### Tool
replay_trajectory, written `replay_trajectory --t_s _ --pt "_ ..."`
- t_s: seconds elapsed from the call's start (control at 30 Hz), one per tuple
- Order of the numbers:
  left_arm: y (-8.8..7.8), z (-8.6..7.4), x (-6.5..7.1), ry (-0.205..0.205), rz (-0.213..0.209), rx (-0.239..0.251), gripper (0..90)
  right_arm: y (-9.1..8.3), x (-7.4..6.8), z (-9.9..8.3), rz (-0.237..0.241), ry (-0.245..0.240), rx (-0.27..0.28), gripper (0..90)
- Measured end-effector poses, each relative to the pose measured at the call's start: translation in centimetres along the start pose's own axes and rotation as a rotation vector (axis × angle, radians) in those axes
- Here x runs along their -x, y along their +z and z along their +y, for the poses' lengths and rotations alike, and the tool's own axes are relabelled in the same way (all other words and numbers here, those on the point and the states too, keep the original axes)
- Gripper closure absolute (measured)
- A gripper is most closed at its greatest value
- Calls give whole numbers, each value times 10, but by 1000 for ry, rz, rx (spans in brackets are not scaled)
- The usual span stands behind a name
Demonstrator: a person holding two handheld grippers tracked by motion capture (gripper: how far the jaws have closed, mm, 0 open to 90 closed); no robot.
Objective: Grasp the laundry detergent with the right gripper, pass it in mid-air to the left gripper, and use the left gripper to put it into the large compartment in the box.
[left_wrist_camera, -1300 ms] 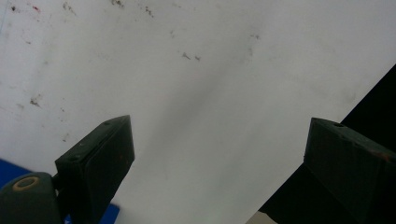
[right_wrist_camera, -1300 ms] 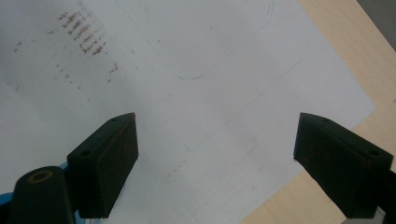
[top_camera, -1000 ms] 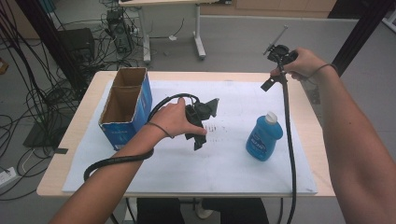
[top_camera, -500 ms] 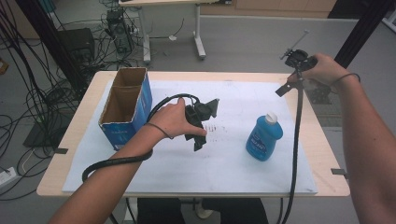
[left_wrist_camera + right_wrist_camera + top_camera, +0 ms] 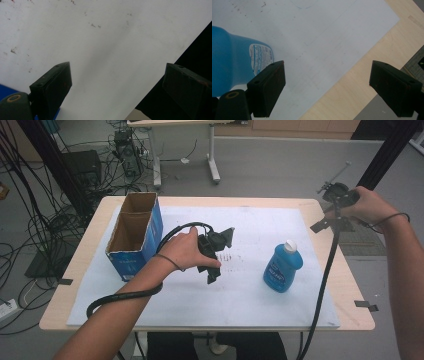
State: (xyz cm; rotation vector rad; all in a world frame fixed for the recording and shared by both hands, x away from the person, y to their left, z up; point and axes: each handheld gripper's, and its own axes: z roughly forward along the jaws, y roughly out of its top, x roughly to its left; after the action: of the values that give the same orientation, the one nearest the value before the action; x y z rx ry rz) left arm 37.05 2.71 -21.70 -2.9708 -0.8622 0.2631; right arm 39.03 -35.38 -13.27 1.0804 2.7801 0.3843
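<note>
Both tongs are standing wide with nothing between them: the left tongs (image 5: 212,265) resting mid-desk, the right tongs (image 5: 332,212) hovering over the far right edge. The blue bottle (image 5: 282,266) is standing upright right of centre on the white sheet (image 5: 250,295). It is looking smooth, probably slippery and fairly light; gripping across its narrower sides seems safest. The right gripper view is showing its label (image 5: 260,58); the high view is showing the cardboard box (image 5: 134,236) at left.

Blue bottle (image 5: 282,267) with white cap stands upright on the white sheet (image 5: 250,305).
</note>
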Motion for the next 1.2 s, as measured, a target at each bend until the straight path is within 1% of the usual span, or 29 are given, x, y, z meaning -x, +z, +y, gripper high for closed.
replay_trajectory --t_s 0.07,0.1,0.13,0.17,0.33,0.43,0.53,0.6,0.83,0.9,0.97,1.2 --pt "0 -1 1 -1 -3 1 90 0 -2 -8 2 0 8 133" --pt "0 -1 1 -1 -3 1 89 0 -2 -8 2 0 8 133" --pt "1 -1 1 1 -3 -1 90 0 -5 -16 3 -5 10 133" --pt "1 -1 1 -1 -4 0 89 0 -6 -18 1 -4 10 133" --pt "2 -1 4 6 -3 -2 89 3 -8 -40 11 10 21 132" --pt "2 -1 6 5 -4 -3 89 5 -8 -56 23 24 36 132" --pt "2 0 7 14 -2 -7 89 7 -10 -69 25 32 44 132" --pt "2 -1 9 12 -2 -2 89 8 -11 -76 29 36 53 132" --pt "1 0 11 18 -3 -4 89 13 -21 -100 48 36 79 132" --pt "2 -1 12 11 -2 -1 89 16 -25 -108 57 36 92 132" --pt "2 -1 12 19 -5 -8 89 18 -28 -113 66 34 101 131" --pt "4 -2 13 13 -8 -3 89 22 -43 -131 80 19 122 128"
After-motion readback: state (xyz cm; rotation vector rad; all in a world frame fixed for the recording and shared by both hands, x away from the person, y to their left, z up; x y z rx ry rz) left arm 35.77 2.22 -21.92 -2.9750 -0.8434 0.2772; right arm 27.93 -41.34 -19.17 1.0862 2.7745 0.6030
